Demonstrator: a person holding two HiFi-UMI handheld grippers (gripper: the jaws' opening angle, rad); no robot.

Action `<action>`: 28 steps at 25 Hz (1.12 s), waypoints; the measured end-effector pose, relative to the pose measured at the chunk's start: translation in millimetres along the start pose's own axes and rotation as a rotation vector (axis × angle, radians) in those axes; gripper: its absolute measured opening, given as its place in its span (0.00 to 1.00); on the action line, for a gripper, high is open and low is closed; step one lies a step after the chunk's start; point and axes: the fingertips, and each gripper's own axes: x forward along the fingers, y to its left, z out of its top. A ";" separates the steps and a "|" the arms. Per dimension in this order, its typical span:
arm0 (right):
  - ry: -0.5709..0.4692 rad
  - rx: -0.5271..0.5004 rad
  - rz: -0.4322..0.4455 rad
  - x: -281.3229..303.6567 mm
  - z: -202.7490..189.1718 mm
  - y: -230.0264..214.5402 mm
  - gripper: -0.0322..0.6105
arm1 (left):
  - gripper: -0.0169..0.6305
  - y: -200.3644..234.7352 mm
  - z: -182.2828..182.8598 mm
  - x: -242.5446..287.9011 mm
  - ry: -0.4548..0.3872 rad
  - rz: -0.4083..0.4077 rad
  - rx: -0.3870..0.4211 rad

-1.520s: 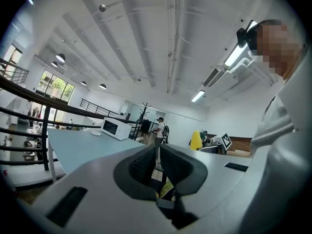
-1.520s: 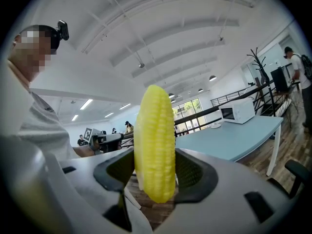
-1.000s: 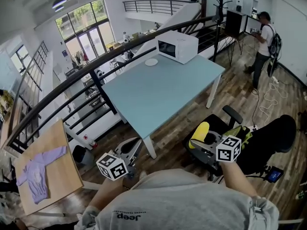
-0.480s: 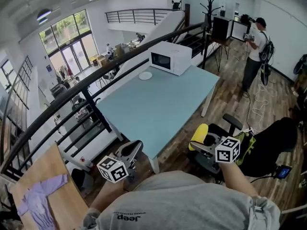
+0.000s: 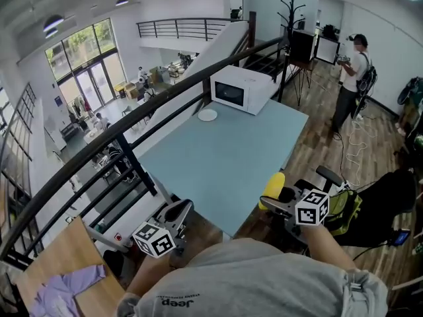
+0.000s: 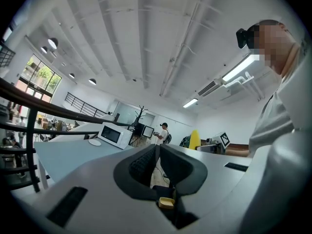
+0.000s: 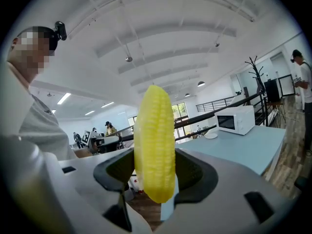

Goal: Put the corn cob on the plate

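Observation:
My right gripper (image 5: 269, 199) is shut on a yellow corn cob (image 5: 273, 183), which stands upright between its jaws (image 7: 155, 145). It hovers just off the near corner of the light-blue table (image 5: 218, 157). A small white plate (image 5: 207, 115) lies at the table's far end beside the microwave (image 5: 241, 88), and shows far off in the right gripper view (image 7: 211, 135). My left gripper (image 5: 177, 211) is held low at the left, before the table's near edge. In the left gripper view its jaws (image 6: 157, 152) are shut with nothing in them.
A black railing (image 5: 99, 144) runs along the table's left side above a drop to the lower floor. A black chair (image 5: 370, 203) stands at the right. A person (image 5: 353, 71) stands at the far right. A wooden table with a purple garment (image 5: 66, 286) is at lower left.
Both grippers have been carried forward toward the blue table, whose near corner now lies between them. The corn stays held in the right gripper. The wooden table has slid to the lower left.

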 end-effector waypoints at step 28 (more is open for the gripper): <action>0.081 0.104 0.152 101.9 20.2 -226.5 0.45 | 0.09 102.6 -5.3 182.9 0.088 0.182 -0.061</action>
